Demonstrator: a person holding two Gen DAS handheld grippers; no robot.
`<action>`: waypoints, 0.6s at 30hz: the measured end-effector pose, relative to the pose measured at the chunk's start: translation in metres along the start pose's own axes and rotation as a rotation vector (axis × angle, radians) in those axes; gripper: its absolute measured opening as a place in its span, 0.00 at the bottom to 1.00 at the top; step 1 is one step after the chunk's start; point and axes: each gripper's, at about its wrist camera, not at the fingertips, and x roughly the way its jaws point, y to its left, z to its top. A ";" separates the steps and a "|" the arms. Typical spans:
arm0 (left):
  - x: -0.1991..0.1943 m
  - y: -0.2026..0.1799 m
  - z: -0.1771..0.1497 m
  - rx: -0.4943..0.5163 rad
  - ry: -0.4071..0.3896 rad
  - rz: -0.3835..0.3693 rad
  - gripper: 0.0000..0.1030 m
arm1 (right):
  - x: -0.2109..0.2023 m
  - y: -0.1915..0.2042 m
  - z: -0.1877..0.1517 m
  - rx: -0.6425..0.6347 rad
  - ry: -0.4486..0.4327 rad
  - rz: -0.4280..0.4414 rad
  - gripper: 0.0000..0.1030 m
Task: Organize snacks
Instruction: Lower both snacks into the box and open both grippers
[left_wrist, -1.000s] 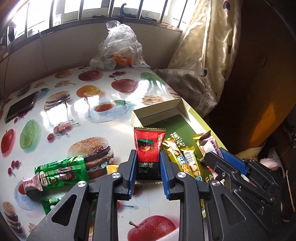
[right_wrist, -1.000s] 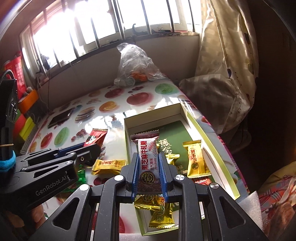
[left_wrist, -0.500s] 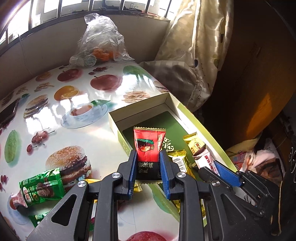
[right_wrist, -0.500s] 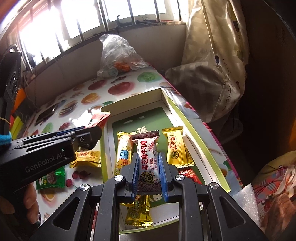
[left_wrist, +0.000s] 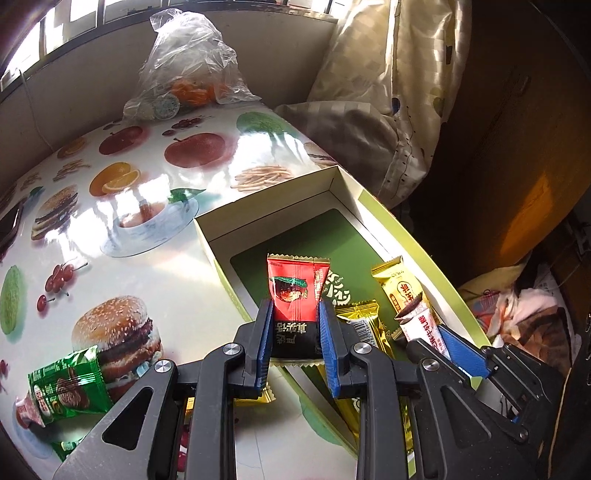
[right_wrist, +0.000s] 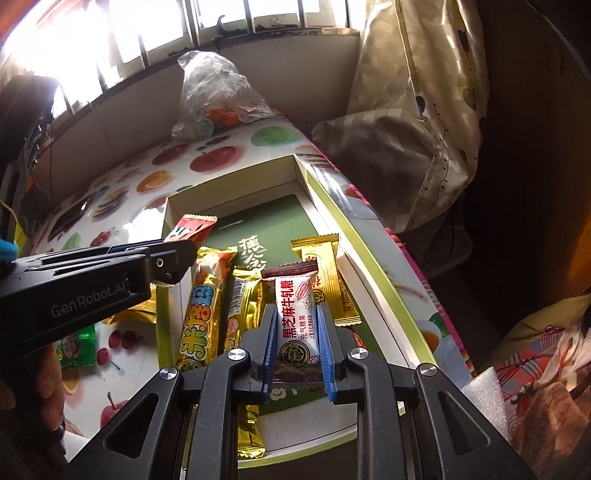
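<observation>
Setting: a lived-in home room, by a window. Evidence: worktop under a glossy white oilcloth printed with apples, burgers and teacups; barred window above a low ledge; cream patterned fabric curtain bunched at the right; crumpled clear plastic bag holding oranges at the far edge; dark smartphone lying flat; heaped bright printed cloth beside the worktop.

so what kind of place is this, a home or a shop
Most likely a home, perhaps an enclosed balcony or a room by a window: a table under a fruit-and-burger print cloth, a patterned curtain beside barred windows, and a plastic bag of fruit.
</observation>
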 end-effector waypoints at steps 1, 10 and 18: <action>0.000 -0.001 0.000 0.010 0.001 0.007 0.24 | 0.001 0.000 0.000 -0.002 0.003 -0.001 0.19; 0.009 -0.006 0.001 0.026 0.030 0.017 0.24 | 0.008 0.000 0.000 -0.030 -0.001 -0.038 0.19; 0.013 -0.008 0.001 0.040 0.040 0.020 0.29 | 0.009 0.003 0.000 -0.038 -0.005 -0.029 0.25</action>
